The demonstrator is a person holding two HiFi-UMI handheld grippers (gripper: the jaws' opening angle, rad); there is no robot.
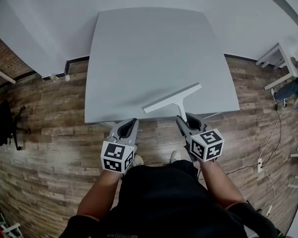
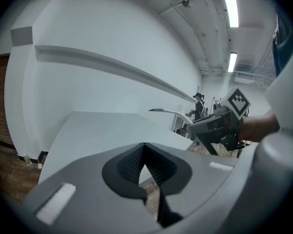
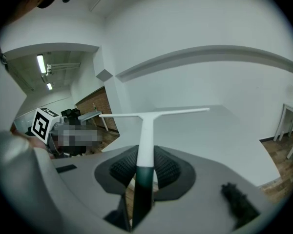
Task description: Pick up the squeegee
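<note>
Wood floor surrounds the white table; my right gripper clamps the squeegee by its handle, which runs straight ahead, blade crosswise above the table's near edge; my left gripper hangs closed, empty, alongside.

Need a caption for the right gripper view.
Right gripper clamps the squeegee by its handle, blade crosswise over the white table.

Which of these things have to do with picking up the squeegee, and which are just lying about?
Part of the job: squeegee; right gripper, jaws shut on its handle; white table.
Just about: left gripper, empty; white rack; black chair; floor cable.
</note>
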